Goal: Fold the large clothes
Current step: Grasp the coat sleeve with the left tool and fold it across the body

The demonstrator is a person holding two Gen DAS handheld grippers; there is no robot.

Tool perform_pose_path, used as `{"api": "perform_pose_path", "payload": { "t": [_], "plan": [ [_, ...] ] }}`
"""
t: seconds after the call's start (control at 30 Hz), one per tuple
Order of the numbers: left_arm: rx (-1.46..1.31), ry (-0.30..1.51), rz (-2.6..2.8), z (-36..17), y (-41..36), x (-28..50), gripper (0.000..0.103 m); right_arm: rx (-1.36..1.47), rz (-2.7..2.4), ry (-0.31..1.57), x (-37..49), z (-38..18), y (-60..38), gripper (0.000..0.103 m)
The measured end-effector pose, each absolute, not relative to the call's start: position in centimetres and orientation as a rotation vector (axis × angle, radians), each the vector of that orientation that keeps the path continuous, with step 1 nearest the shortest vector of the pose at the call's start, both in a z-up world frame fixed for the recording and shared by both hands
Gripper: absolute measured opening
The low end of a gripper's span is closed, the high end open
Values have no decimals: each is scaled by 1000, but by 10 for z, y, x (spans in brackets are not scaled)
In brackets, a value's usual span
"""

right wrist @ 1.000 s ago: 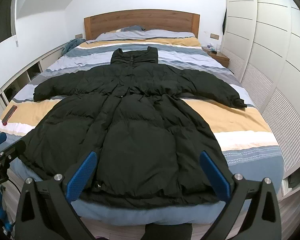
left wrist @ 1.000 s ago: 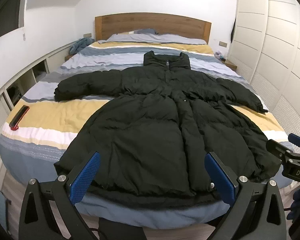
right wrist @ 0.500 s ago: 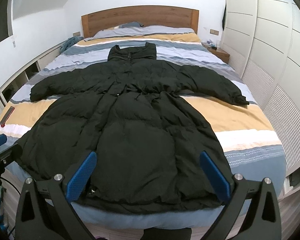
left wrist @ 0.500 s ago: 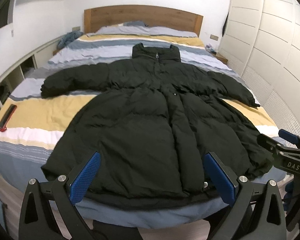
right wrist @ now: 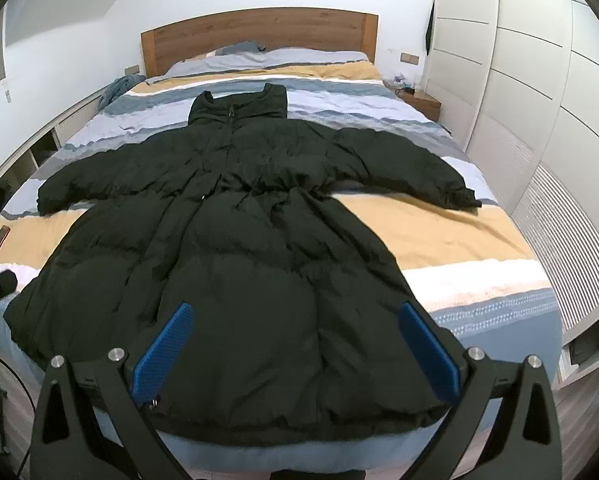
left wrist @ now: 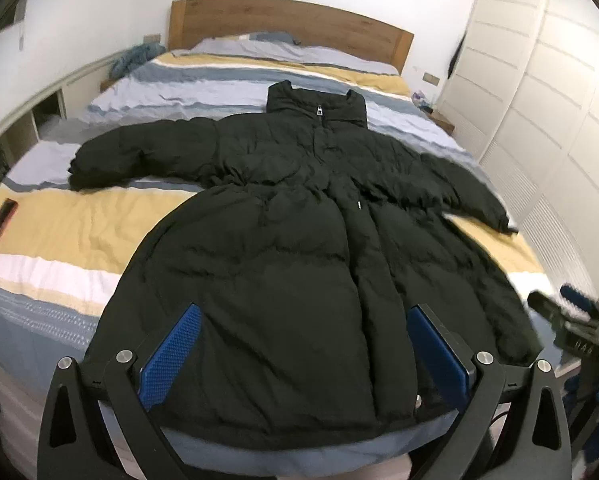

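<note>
Black coat [left wrist: 299, 280] hem partly hidden behind both open, empty grippers, left gripper [left wrist: 305, 354], right gripper [right wrist: 295, 344], both closer to coat than before.

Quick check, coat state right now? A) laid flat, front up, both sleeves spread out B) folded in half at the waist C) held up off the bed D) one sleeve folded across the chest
A: the black coat lies flat on the striped bed, zipper side up, both sleeves out sideways; both grippers open, holding nothing.
</note>
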State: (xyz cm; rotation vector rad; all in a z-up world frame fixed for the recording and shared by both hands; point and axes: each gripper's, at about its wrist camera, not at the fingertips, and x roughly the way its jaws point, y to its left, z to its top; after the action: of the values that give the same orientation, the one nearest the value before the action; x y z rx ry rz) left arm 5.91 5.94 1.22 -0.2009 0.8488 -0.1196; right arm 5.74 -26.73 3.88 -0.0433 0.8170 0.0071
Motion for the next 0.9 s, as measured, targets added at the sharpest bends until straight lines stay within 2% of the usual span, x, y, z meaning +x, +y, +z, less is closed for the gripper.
{"api": "perform_pose_path", "payload": {
  "t": [0.17, 0.37, 0.6, 0.73, 0.9],
  "plan": [
    [-284, 806, -52, 28, 116, 99, 101, -47, -6, 779, 77, 54, -267, 103],
    [-415, 777, 82, 26, 222, 172, 101, -66, -46, 748, 108, 70, -270, 103],
    [-696, 821, 193, -26, 344, 251, 101, -61, -96, 750, 148, 70, -270, 103],
    [-855, 836, 231, -65, 389, 285, 100, -65, -116, 767, 169, 62, -265, 103],
    [-1053, 833, 254, -111, 424, 313, 93, -95, -113, 787, 188, 51, -254, 103]
  ]
}}
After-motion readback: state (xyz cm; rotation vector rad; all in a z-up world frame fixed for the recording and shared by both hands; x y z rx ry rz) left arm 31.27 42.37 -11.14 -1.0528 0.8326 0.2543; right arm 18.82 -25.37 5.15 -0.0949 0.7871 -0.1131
